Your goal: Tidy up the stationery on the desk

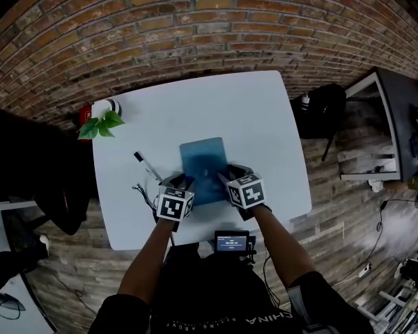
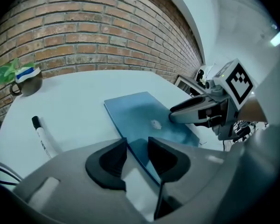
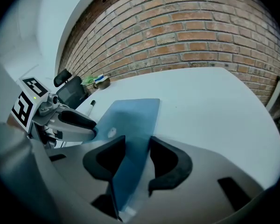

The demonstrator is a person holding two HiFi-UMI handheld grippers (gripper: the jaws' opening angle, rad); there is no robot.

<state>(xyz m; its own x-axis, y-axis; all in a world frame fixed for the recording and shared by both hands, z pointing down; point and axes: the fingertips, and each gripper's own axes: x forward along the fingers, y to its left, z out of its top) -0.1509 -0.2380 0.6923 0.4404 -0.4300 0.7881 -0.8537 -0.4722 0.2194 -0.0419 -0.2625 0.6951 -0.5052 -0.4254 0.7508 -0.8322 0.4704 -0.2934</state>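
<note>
Folder (image 1: 203,160) lay near the middle of the white table (image 1: 258,117), its near edge lifted a little off the top. The left gripper (image 1: 188,183) had its jaws pressed on the near left corner of it, and the right gripper (image 1: 226,176) was closed on the near right corner. At the far left corner stood a mug (image 1: 113,107) with green leaves (image 1: 101,125) in it; the left gripper view showed also something blue and white inside, which I could not identify. A marker (image 1: 146,165) lay left of the folder, apart from it. Only the head view showed the small screen (image 1: 231,242) at the person's waist.
</note>
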